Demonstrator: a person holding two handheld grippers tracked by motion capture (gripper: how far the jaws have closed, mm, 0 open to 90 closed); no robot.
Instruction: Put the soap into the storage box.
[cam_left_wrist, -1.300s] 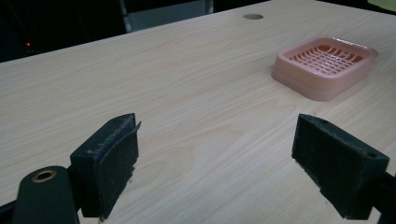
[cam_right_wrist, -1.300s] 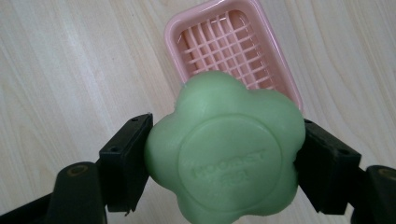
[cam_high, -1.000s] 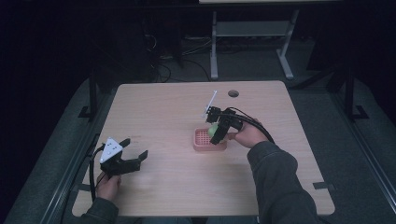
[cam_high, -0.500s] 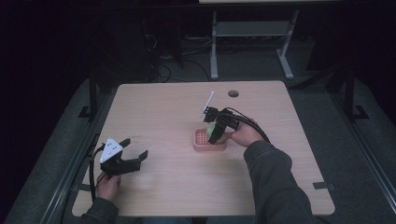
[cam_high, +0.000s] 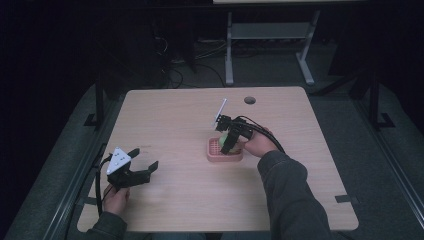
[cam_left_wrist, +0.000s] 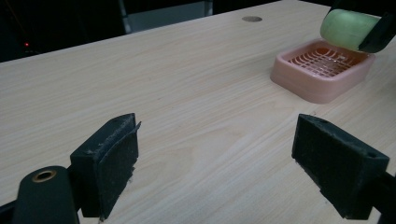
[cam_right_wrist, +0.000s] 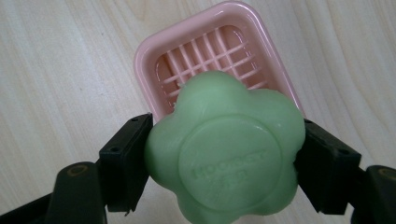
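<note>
At the left of the high view, the left gripper (cam_high: 142, 168) rests low over the near left part of the wooden counter (cam_high: 170, 125), held by the person's left hand (cam_high: 116, 199). Its fingers (cam_left_wrist: 108, 161) stand wide apart with nothing between them, only bare wood below. Farther right, near the middle of the counter, sits a pink soap dish (cam_high: 224, 151) with a slotted grid floor. The right gripper (cam_high: 231, 141) hangs directly over it, held by the right hand (cam_high: 259, 144), and its fingers (cam_right_wrist: 125, 161) are closed against both sides of a green flower-shaped soap (cam_right_wrist: 224, 149). In the left gripper view the soap (cam_left_wrist: 344, 29) is clear of the dish (cam_left_wrist: 322, 67), just above its far rim and not touching the grid. A small round hole (cam_high: 250, 100) lies in the counter near its far edge, beyond the dish.
</note>
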